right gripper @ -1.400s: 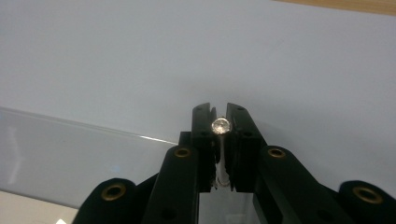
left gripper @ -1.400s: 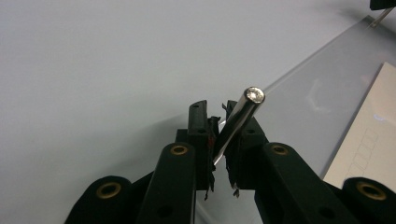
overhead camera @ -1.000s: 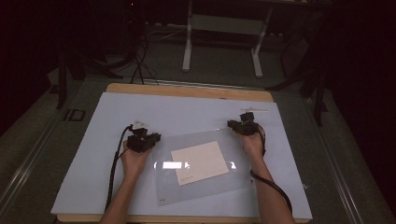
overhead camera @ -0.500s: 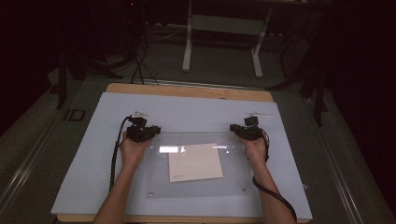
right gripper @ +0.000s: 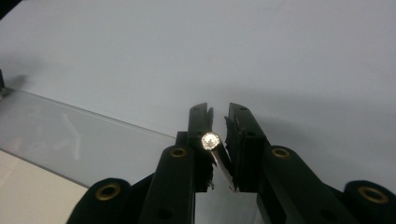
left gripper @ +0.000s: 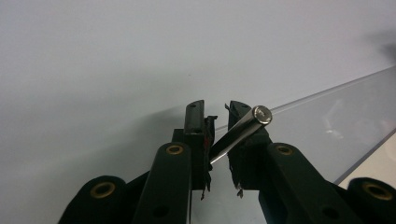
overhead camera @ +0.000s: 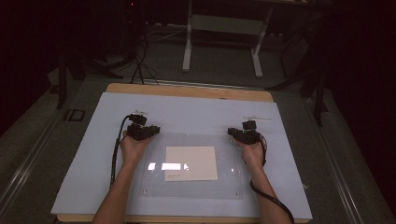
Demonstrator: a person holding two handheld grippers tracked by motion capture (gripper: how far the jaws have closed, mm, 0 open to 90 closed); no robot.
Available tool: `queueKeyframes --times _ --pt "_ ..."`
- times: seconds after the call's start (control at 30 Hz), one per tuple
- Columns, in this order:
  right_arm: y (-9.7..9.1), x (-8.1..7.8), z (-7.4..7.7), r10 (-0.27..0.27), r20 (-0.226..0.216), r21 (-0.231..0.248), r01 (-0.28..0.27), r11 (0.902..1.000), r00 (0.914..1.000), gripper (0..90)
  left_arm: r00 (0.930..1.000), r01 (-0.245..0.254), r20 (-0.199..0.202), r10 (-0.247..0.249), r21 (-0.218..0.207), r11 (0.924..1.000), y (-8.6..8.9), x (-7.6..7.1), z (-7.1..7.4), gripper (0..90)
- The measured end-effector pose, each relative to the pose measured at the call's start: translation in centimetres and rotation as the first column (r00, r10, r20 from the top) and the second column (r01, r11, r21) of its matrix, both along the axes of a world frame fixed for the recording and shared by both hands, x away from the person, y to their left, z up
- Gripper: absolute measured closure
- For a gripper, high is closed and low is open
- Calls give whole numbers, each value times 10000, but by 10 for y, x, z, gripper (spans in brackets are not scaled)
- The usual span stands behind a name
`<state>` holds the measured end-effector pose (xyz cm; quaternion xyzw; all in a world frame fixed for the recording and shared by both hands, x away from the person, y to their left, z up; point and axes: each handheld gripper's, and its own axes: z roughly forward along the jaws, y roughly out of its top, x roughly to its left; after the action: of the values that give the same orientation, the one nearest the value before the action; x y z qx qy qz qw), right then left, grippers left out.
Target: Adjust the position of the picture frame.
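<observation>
Left gripper [overhead camera: 148,131] sits at the far-left corner of the clear acrylic panel [overhead camera: 229,182], hand behind it, cable trailing back along the forearm. In the left gripper view, the jaws are nearly together with a slim metal standoff pin [left gripper: 240,130] clamped between the pads, tilted, its round head up and to the right of the jaw tips. Panel edge runs off to the right just past it.

Panel lies flat on the pale blue mat [overhead camera: 84,177], roughly centred, edges square to the table. A beige sheet [overhead camera: 191,163] lies under or in the panel, about mid-panel; can't tell which. Small fixings visible at the two near corners. Glare patch on the panel left of centre.

Right gripper [overhead camera: 236,134] sits at the far-right corner of the panel, mirror of the left. In the right gripper view, the jaws are again close-set and gripping a second metal pin [right gripper: 215,154], its shiny round head facing the camera, hard against the left pad. Panel edge and beige sheet corner lie to the left of those jaws.

Both grippers well apart, one per far corner.
</observation>
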<state>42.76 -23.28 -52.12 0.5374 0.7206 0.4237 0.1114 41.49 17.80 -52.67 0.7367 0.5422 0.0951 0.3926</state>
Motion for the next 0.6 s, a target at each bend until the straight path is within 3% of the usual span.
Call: queueKeyframes --times 0.23,0.3,0.37,0.43,0.6 --pt "-1 2 -1 28 -3 62 -28 10000 10000 804 10000 33 10 -33 -66 10000 0 -4 -1 778" --pt "-1 2 -1 58 10 50 -58 10000 10000 805 10000 59 -50 -60 -292 9996 2 -4 -2 773" --pt "1 2 0 166 128 -241 -163 9996 9998 813 9999 65 -107 -70 -444 9990 3 -4 -2 763" --pt "5 1 1 220 336 -897 -189 9958 9992 823 9999 98 -66 -102 -460 9989 3 -4 -3 761" --pt "4 1 1 344 390 -881 -308 9956 9986 823 9999 154 -18 -156 -503 9986 4 -4 -3 758"
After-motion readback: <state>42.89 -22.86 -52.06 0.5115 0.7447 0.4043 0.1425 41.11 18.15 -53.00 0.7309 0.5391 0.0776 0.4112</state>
